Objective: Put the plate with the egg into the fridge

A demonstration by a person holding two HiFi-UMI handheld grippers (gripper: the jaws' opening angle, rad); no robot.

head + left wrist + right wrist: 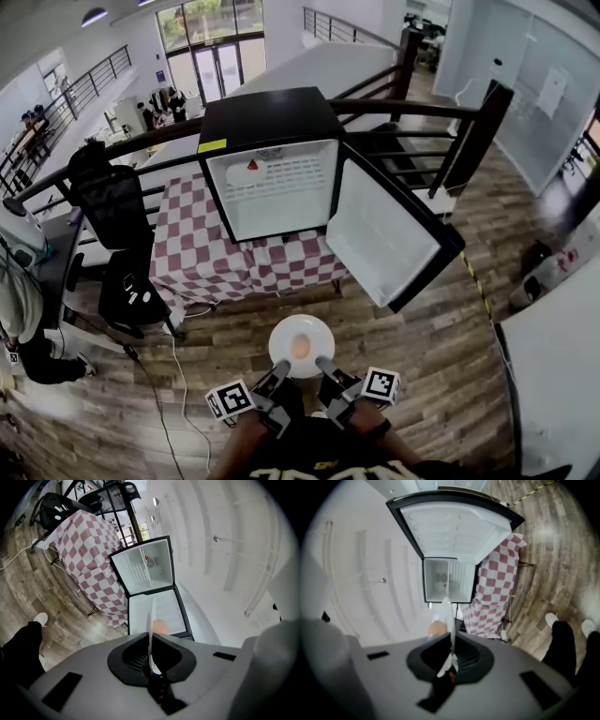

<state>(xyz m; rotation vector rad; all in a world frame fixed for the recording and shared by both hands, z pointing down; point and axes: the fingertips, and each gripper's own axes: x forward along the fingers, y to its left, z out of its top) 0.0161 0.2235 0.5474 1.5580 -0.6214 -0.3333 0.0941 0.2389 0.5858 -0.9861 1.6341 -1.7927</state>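
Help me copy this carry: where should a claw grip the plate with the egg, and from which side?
Its thin near rim, level from the near side, as the left claw and right claw do, shut on the plate. It is flat, and the egg sits clear of the rim.

Office building mezzanine: dark railings (412,109), glass entrance doors (212,70), office chair (112,206)

Checkered-cloth table (187,246) on wood floor (422,375), carrying open fridge (270,167).
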